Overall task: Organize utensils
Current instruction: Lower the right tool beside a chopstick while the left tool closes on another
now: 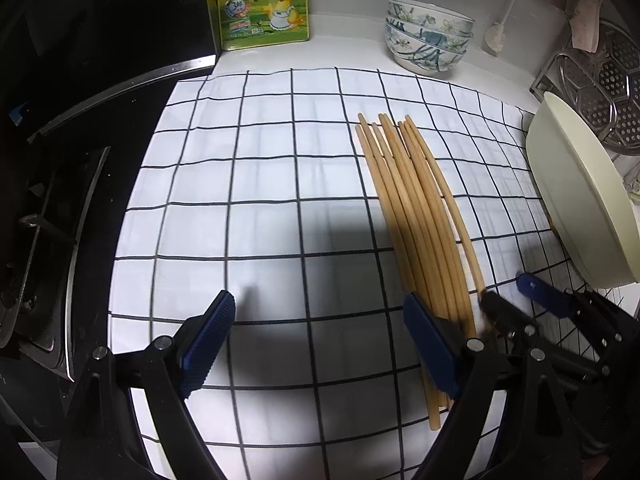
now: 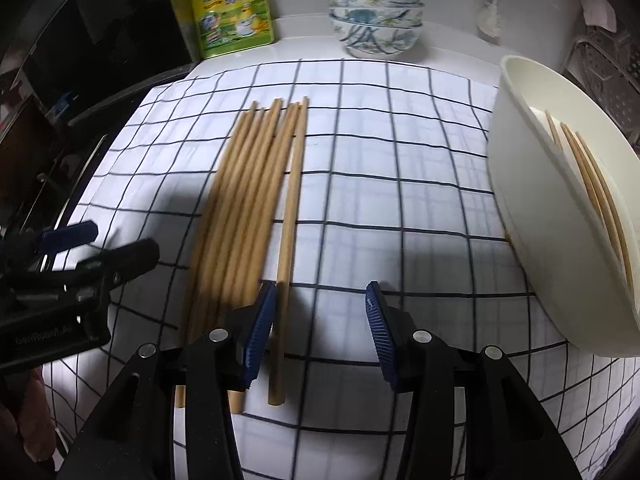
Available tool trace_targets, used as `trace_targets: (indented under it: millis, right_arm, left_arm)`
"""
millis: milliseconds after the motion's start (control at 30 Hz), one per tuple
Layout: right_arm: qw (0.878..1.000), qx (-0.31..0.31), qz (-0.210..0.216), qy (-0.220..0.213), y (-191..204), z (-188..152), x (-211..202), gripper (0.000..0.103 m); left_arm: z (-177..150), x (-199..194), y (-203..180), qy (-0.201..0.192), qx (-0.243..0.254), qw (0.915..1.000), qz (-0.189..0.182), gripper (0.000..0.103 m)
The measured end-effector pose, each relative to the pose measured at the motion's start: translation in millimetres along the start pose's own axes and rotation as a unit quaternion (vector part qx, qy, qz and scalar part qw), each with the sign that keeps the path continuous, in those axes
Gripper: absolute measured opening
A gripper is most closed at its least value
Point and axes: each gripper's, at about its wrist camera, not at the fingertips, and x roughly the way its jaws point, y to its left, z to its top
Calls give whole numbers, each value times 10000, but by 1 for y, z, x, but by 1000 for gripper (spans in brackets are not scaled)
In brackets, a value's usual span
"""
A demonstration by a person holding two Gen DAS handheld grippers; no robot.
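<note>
Chopsticks: seven on the cloth, three in the tub.

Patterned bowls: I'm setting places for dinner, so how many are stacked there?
3, nested in one stack of patterned bowls at the back of the counter, beyond the checked cloth, right of the yellow seasoning bag. Another could hide inside.

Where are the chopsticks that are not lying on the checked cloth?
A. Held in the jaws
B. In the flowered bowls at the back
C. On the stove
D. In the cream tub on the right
D: the right wrist view shows several chopsticks lying inside the cream tub, while the rest lie on the cloth.
</note>
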Motion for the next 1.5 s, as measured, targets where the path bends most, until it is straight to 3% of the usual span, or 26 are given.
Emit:
trace_targets:
  millis: [300,800,1400,1500]
  right_arm:
    - [9995,231,-235,19,-24,-1,-3,44]
    - [9995,234,-223,-11,-21,1,-5,44]
    - [9996,96,-270,-31,-17,9,4,44]
    - [9994,2,-347,-35,-15,12,9,44]
  left_arm:
    - [-1,9,-18,42,141,9999,-82,85]
    - [-4,13,-12,-16,265,9994,209,83]
    - [7,24,-5,-37,99,9995,290,84]
    - [11,26,-7,-78,108,9994,315,78]
